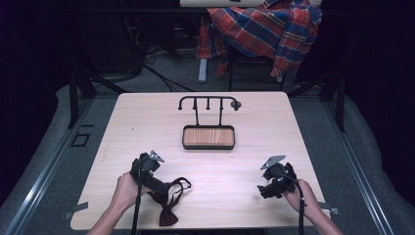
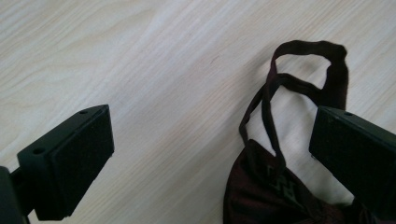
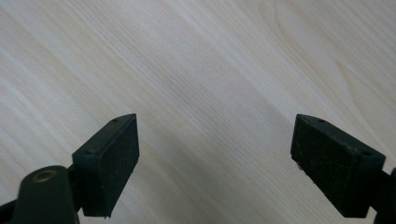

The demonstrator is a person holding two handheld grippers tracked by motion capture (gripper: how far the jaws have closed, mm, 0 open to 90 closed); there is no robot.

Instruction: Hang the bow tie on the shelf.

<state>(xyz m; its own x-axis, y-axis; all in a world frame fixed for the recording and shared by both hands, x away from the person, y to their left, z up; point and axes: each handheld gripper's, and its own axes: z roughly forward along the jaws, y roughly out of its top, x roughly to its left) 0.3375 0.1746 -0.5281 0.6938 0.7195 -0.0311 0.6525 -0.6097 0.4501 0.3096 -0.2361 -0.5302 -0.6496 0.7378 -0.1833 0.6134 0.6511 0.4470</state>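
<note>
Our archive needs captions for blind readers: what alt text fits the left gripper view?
A dark maroon fabric bow tie with a thin looped neck strap lies on a pale wood-grain table, at the lower right. The left gripper has its two black jaws wide open, the right-hand one over the strap.

left gripper (image 1: 169, 187): black body, grey three-cornered top plate, black cable
right gripper (image 1: 261, 191): same black build
fingers (image 3: 108, 164): flat black textured pads, screw holes

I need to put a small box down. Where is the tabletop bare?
Bare: the strip between the left gripper and right gripper, and both sides of the stand's tray. Crowded: the near-left corner, where the bow tie lies.
</note>
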